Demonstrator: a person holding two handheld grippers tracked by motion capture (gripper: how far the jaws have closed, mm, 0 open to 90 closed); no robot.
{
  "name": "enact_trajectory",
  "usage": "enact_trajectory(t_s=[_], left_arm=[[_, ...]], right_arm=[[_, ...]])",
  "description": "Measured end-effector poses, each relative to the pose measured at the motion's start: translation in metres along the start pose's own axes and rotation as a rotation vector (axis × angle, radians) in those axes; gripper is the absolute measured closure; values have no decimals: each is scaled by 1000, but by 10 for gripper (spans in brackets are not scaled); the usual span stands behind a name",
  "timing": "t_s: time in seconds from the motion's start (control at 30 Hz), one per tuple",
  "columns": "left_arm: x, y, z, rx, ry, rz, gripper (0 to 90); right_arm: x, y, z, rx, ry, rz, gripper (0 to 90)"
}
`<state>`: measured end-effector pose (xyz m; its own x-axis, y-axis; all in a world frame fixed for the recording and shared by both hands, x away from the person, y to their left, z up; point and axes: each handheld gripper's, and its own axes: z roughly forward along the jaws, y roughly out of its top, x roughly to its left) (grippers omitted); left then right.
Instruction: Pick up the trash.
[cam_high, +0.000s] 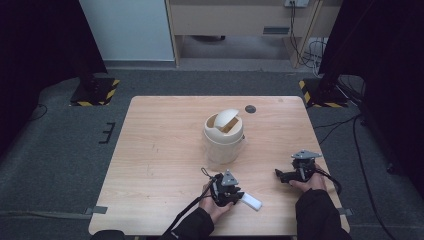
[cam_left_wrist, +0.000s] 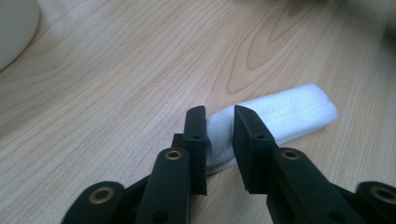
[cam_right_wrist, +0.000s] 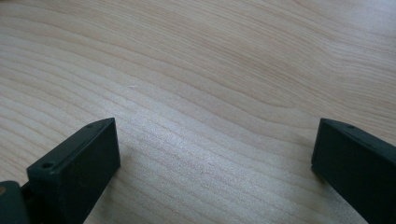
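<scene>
A white folded foam piece lies on the wooden table near its front edge, seen small in the high view. My left gripper is shut on one end of the foam piece, and the foam bulges between its black jaws. In the high view the left gripper sits low at the table's front, held by a hand. My right gripper stands open over bare wood with nothing between its jaws; the high view shows it at the right front.
A cream swing-lid bin stands at the table's middle, its lid tilted open; its curved edge shows in the left gripper view. A small dark disc lies near the table's far edge. Black stands and cables flank the table.
</scene>
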<state>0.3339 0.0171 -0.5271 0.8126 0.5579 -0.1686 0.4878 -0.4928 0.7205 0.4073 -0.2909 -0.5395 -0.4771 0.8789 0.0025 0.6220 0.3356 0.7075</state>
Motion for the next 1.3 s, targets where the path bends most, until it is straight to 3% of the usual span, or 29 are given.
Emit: enact_trajectory(t_s=[0.3, 0.47, 0.73, 1.03, 1.3], left_arm=[[2, 0, -5, -25, -16, -1, 810], [4, 3, -17, -80, -13, -5, 813], [11, 17, -46, -188, -3, -4, 813], [23, 34, -81, -267, 33, 1, 812], [40, 32, -124, -363, 76, -28, 811]], right_arm=[[0, 0, 0, 0, 1, 0, 11], [0, 0, 0, 0, 1, 1, 11], [0, 0, 0, 0, 1, 0, 11], [0, 0, 0, 0, 1, 0, 11], [0, 0, 0, 0, 1, 1, 11]])
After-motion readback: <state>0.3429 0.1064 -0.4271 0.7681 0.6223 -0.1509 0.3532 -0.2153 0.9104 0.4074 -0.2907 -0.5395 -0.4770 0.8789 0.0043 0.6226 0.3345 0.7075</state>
